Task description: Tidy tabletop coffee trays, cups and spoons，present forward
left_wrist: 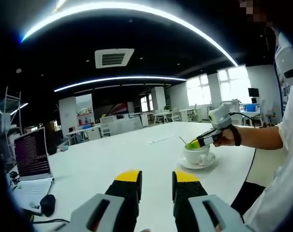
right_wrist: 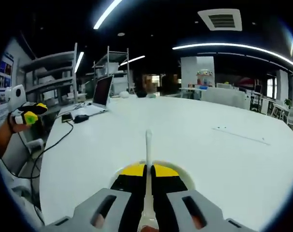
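— Jaws? And where's everything on the table (left_wrist: 112, 150)?
— Left gripper (left_wrist: 156, 181) released; cup (left_wrist: 197, 153) on saucer (left_wrist: 185, 163) far right: fragile, slippery.
— Right gripper (right_wrist: 147, 176)?
— Clenched on the spoon (right_wrist: 148, 145) over the cup: light, stiff, held by its handle.

Open-plan office, long white tables (right_wrist: 185, 140), laptop (left_wrist: 33, 154), shelving (right_wrist: 54, 72), ceiling light strips (left_wrist: 137, 9)

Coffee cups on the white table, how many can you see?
1: a white ceramic coffee cup on a white saucer near the table's edge, with the right gripper over it. Others may be out of view.
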A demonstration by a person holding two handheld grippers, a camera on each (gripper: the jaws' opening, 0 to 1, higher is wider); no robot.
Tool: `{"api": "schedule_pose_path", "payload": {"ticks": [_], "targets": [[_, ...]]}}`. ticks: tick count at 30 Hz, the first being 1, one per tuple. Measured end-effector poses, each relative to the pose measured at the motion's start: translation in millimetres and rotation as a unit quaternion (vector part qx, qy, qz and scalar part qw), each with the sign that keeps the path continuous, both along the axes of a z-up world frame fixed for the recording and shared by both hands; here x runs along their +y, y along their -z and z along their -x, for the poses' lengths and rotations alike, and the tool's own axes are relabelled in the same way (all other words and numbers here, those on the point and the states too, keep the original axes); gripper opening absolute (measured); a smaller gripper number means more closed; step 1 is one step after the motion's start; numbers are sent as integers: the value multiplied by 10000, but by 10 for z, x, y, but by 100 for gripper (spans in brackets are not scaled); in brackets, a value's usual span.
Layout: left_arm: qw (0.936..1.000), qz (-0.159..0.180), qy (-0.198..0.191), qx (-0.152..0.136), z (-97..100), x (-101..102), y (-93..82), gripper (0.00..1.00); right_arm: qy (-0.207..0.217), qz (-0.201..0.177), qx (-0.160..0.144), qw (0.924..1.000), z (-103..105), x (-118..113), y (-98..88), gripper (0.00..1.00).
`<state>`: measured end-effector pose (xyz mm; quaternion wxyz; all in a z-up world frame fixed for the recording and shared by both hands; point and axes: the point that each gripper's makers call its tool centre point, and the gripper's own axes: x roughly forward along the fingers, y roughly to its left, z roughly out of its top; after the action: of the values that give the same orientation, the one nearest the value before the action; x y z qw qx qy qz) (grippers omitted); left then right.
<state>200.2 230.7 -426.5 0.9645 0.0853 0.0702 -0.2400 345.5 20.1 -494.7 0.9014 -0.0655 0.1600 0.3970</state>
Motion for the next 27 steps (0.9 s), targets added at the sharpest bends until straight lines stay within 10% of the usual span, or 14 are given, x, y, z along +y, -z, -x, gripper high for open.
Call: {"api": "schedule_pose_path", "payload": {"ticks": [27], "targets": [[9999, 109, -74, -36, -1, 54, 33, 26, -6, 260, -336, 9991, -14, -43, -102, 8]]}}
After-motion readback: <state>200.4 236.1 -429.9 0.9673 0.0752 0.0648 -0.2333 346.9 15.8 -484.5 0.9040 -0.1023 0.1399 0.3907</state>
